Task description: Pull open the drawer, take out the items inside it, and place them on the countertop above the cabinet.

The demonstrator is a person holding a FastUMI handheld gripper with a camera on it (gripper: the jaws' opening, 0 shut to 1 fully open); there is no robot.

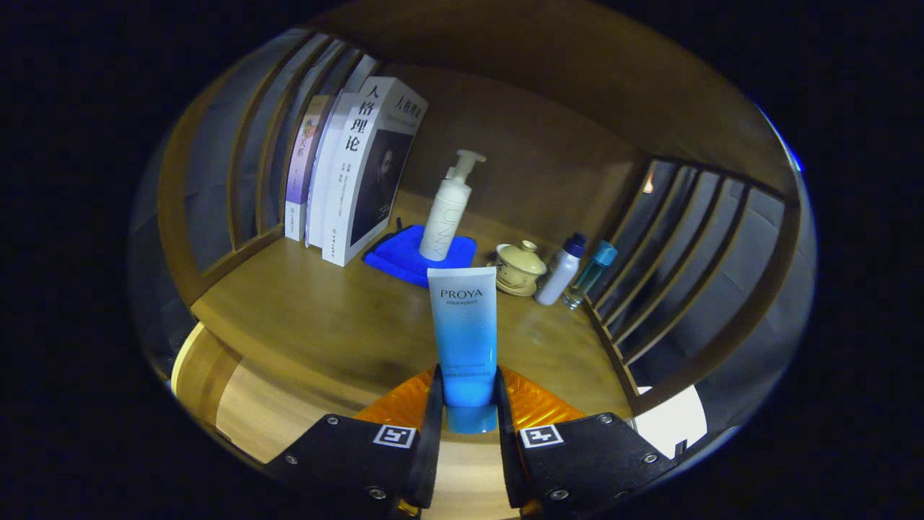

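A blue-and-white cosmetic tube (463, 332) stands upright between my fingers, cap end down. My gripper (468, 393) is shut on the tube, both fingers pressing its lower sides. The tube is held over the front part of the wooden countertop (325, 318). Below and in front of the countertop edge, the lighter wood of the open drawer (245, 412) shows beside my fingers. Whether the tube's cap touches a surface I cannot tell.
Beyond the tube a white pump bottle (447, 209) stands on a blue cloth (404, 260). Books (354, 173) lean at the back left. A lidded teacup (518, 267), a white bottle (561, 271) and a teal bottle (592, 274) sit back right. Slatted side walls (693, 253) flank the shelf.
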